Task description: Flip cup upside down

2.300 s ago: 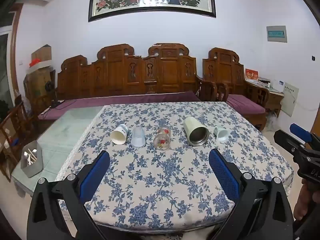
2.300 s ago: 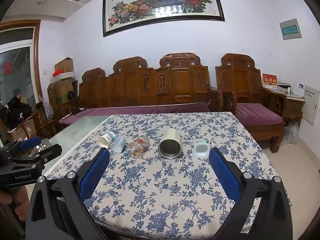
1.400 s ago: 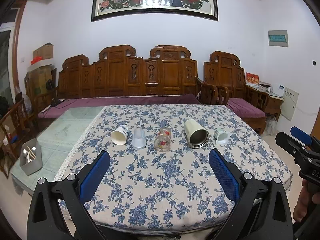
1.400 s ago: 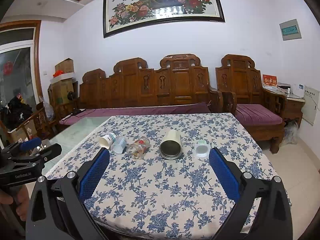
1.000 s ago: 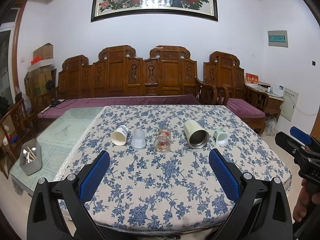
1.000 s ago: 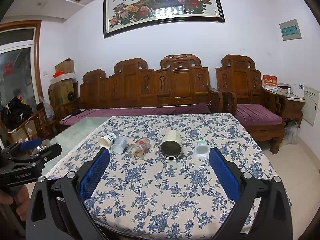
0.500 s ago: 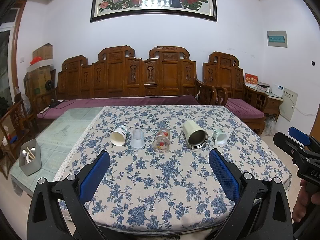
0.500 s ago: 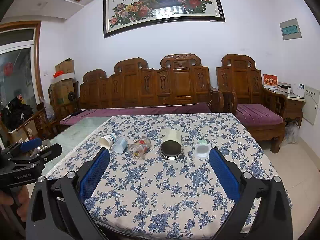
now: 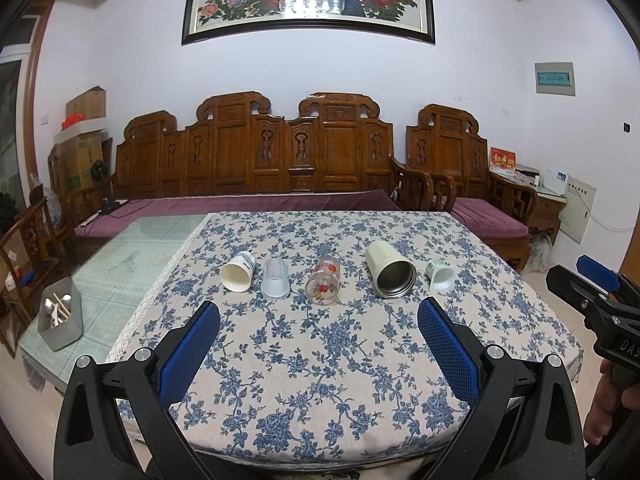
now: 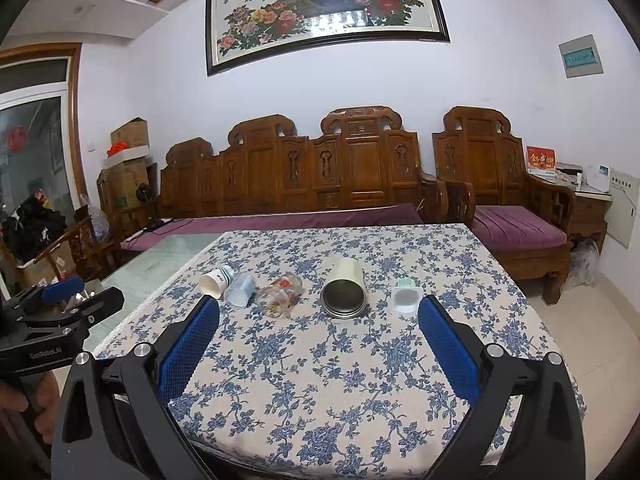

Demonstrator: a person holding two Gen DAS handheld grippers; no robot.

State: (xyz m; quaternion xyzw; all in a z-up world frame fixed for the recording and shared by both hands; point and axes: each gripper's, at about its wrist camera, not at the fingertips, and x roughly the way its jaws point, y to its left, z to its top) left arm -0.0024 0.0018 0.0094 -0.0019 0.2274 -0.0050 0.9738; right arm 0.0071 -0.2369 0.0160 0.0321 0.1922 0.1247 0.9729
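Several cups lie on their sides in a row across the flowered tablecloth (image 9: 320, 360): a white paper cup (image 9: 237, 272), a clear plastic cup (image 9: 275, 278), a glass with red flowers (image 9: 323, 280), a cream metal tumbler (image 9: 390, 269) and a small white and green cup (image 9: 439, 275). The same row shows in the right wrist view: paper cup (image 10: 216, 279), plastic cup (image 10: 241, 289), glass (image 10: 280, 294), tumbler (image 10: 344, 292), small cup (image 10: 405, 295). My left gripper (image 9: 319, 322) and right gripper (image 10: 319, 320) are both open and empty, held before the table's near edge.
A grey tub of cutlery (image 9: 61, 318) stands on the bare glass top at the left. A carved wooden sofa (image 9: 280, 168) with purple cushions runs behind the table. An armchair (image 10: 516, 224) stands at the right.
Both grippers have drifted only slightly; the view has shifted a little. The cups have not moved.
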